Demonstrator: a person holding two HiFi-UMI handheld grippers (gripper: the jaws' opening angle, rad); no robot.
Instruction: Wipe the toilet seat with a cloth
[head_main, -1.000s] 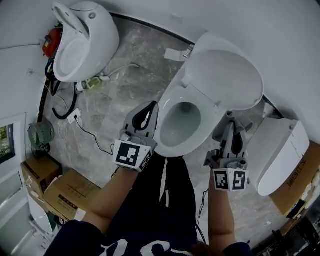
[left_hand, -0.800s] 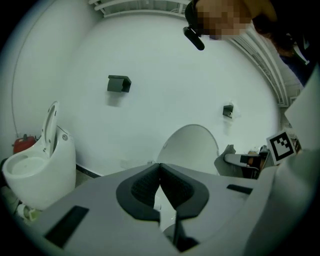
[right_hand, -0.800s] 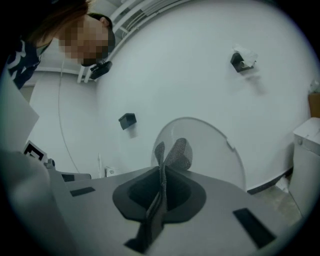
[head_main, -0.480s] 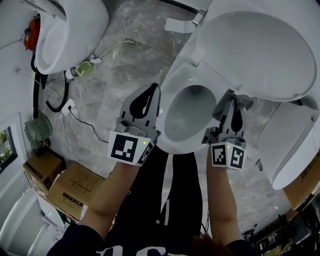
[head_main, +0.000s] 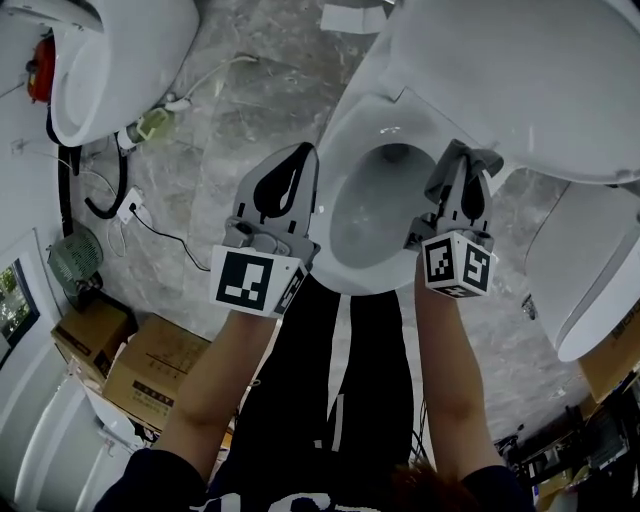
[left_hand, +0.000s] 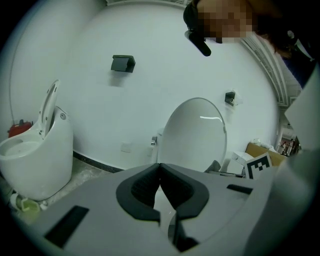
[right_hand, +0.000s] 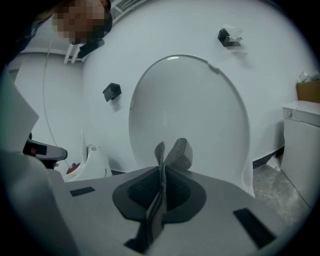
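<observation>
Cloth (right_hand: 172, 154) pinched in right gripper (right_hand: 161, 176) (left gripper (left_hand: 160, 167) jaws together).

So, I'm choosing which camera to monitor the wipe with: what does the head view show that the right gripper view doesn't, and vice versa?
Only the head view: the white toilet seat around the open bowl, the left gripper beside it, and brown cardboard boxes. Only the right gripper view: the jaws of the right gripper shut on the grey mesh cloth, and a dark wall bracket. Both: the raised white toilet lid and the cloth poking past the jaw tips.
</observation>
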